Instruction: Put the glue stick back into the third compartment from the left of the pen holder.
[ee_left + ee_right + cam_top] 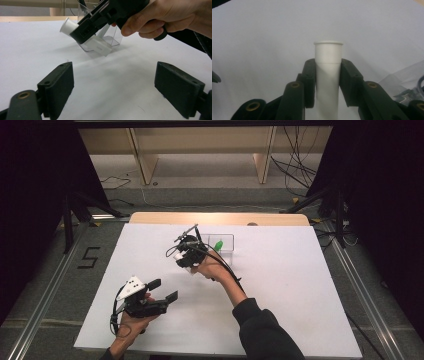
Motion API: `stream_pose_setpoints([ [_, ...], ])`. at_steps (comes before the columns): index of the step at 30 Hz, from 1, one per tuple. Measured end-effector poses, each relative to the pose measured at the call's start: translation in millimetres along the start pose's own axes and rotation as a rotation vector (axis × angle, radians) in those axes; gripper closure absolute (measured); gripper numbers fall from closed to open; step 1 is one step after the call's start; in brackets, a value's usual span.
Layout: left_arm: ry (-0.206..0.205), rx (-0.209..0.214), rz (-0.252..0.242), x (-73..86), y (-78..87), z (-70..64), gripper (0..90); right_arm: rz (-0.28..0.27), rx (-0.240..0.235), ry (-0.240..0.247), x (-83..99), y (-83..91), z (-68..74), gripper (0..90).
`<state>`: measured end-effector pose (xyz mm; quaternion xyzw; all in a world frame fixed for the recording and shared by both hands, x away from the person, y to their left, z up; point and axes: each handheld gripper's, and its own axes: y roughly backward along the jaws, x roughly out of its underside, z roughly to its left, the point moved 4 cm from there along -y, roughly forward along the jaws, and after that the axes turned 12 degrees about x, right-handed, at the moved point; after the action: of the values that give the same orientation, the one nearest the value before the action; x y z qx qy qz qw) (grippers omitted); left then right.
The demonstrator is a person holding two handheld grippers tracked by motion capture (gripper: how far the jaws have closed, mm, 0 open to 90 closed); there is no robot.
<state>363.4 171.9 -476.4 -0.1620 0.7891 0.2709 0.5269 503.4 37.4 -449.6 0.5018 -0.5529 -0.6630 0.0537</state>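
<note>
A white table top (pixel 280 285) fills the middle of the high view, with a pale wooden edge along its far side. Grey floor surrounds it, metal rails run down the left and right edges of the frame, black curtains darken the upper corners, and loose cables lie in the upper right.

One white tube (pixel 328 65), one clear plastic box (pixel 222 242) and one small green item (pixel 218 244) inside that box can be counted, along with two grippers.

The right gripper (pixel 186 257) sits just above centre in the high view, the forearm in a dark sleeve (pixel 262 330) rising from the bottom right. Its jaws are clamped on the white tube, which stands between them in the centre of the right gripper view, flared rim past the jaw tips. In the left gripper view the tube points to the upper left, just in front of the clear box.

The left gripper (pixel 161 290) rests in the lower left of the high view, held by a bare hand (pixel 131 322), its jaws spread wide and holding nothing.
</note>
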Motion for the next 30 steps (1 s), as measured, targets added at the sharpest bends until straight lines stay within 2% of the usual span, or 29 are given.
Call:
stream_pose_setpoints([
  [11, 0.004, -0.001, -0.002, 0.0, -0.1, 0.3, 15.7, -0.029, 0.005, 0.003, -2.1, 10.1, -1.8, 68.2],
  [18, 0.005, -0.002, -0.002, 0.0, 0.1, 0.5, 15.7, -0.036, 0.015, -0.01, -2.4, 13.9, -6.7, 68.1],
  [30, 0.004, -0.001, 0.003, 0.4, -0.3, 0.5, 15.7, -0.085, 0.02, -0.04, -5.4, 27.2, -14.3, 68.1],
])
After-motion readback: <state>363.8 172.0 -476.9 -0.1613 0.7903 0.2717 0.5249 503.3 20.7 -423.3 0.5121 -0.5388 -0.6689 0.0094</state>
